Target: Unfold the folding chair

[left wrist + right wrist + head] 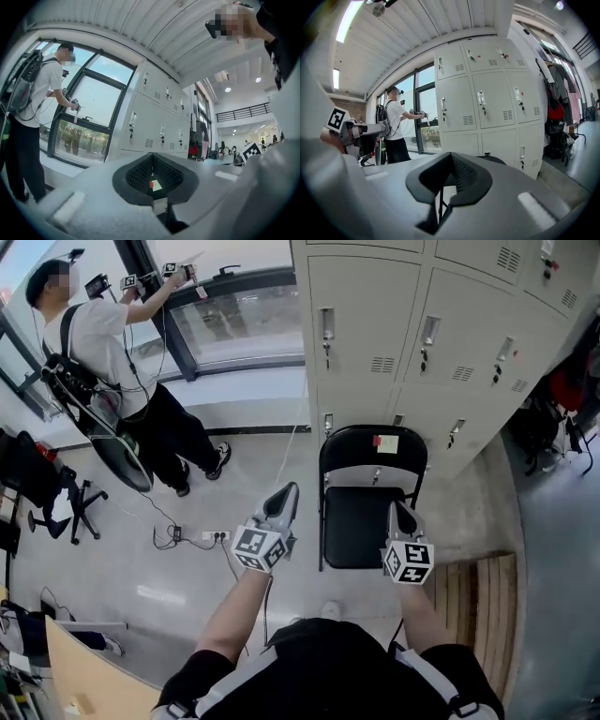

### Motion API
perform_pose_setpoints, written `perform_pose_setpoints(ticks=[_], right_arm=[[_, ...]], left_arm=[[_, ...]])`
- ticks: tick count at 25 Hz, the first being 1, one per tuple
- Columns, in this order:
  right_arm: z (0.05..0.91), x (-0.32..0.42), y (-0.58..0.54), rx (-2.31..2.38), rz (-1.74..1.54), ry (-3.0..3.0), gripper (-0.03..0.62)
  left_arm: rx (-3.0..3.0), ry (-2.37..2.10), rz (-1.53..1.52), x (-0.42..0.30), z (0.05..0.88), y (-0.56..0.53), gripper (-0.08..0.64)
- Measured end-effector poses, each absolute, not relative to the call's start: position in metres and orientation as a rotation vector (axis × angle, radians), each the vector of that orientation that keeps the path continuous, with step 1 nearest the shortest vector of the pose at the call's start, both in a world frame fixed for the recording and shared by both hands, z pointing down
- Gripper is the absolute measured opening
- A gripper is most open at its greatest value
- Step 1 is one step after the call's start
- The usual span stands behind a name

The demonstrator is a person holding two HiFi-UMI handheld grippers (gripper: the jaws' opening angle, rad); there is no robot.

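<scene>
Folding chair stands on the floor at its far edge, backed against the foot of the lockers. Its seat is level, its back is upright, and it looks fully opened.

It lies ahead of and below both tools. The left hand-held gripper is just off the chair's left frame. The right hand-held gripper overlaps the seat's right edge and seems the nearer. Each has its jaws pressed together on nothing, and neither touches the chair.

If the seat needs a final press, I judge the right hand better placed.

Only the head view shows the seat lying flat. The left gripper view catches the red and white label on the back. The right gripper view shows only the back's top curve.
</scene>
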State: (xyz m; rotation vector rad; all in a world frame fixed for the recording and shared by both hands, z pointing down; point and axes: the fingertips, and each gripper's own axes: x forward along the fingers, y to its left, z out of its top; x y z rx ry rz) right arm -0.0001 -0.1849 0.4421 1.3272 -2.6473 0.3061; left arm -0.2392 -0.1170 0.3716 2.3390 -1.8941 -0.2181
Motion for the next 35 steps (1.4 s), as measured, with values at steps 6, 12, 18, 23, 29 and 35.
perform_pose_setpoints(ticks=[6,12,18,23,29,35], right_arm=[[0.406,-0.034,-0.157,1.288,0.229,-2.701,0.006],[0.378,-0.039,-0.122,1.324,0.154,-2.704,0.005],[0.359,-0.039,-0.077,1.364,0.092,-2.701,0.005],[0.350,-0.029,-0.035,1.357,0.068,-2.716,0.005],[0.343,-0.005,0.000,1.394,0.040,-2.700,0.005],[0.342,0.025,0.006,1.441,0.039,-2.702,0.005]], left_arm=[[2.358,-1.906,-0.217,-0.254,0.356,-0.070,0.002],[2.370,-1.934,-0.228,-0.268,0.345,-0.035,0.002],[2.401,-1.951,-0.234,-0.273,0.328,0.001,0.002],[2.405,-1.916,-0.264,-0.270,0.329,0.034,0.002],[2.414,-1.886,-0.261,-0.266,0.335,0.062,0.002],[2.397,-1.889,-0.252,-0.249,0.341,0.077,0.002]])
